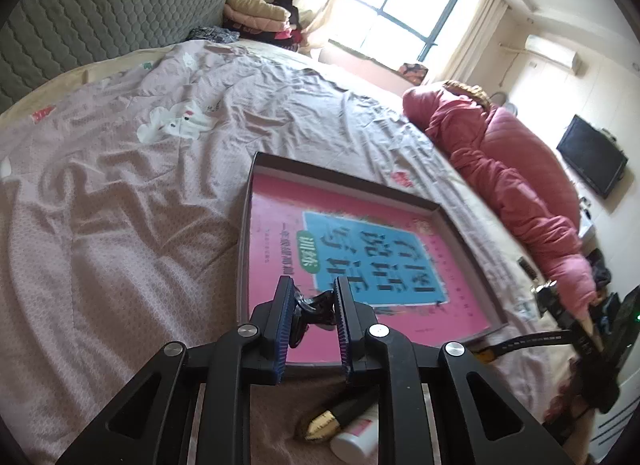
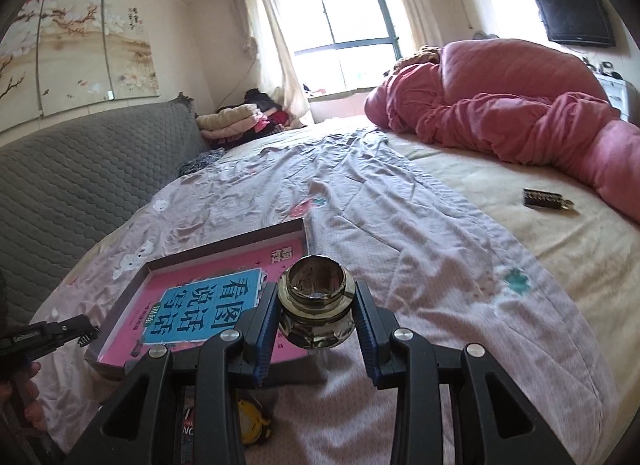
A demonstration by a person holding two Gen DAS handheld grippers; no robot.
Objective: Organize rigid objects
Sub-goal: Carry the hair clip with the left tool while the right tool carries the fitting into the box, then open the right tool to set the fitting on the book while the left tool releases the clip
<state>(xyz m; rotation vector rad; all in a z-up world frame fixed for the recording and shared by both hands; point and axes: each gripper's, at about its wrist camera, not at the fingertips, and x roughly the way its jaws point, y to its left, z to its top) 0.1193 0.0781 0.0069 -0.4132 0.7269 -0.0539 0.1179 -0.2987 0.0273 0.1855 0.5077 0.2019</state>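
A home bedroom: a wide bed [image 2: 400,201] ahead of the jaws, pink quilt [image 2: 520,113], curtained window [image 2: 340,21], wall television [image 2: 574,15].

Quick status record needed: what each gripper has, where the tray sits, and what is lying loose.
left gripper: shut on small black clip
right gripper: shut on metal fitting
tray: on bed, pink book inside
loose near left gripper: white bottle, black-and-gold object
loose far right: dark key case
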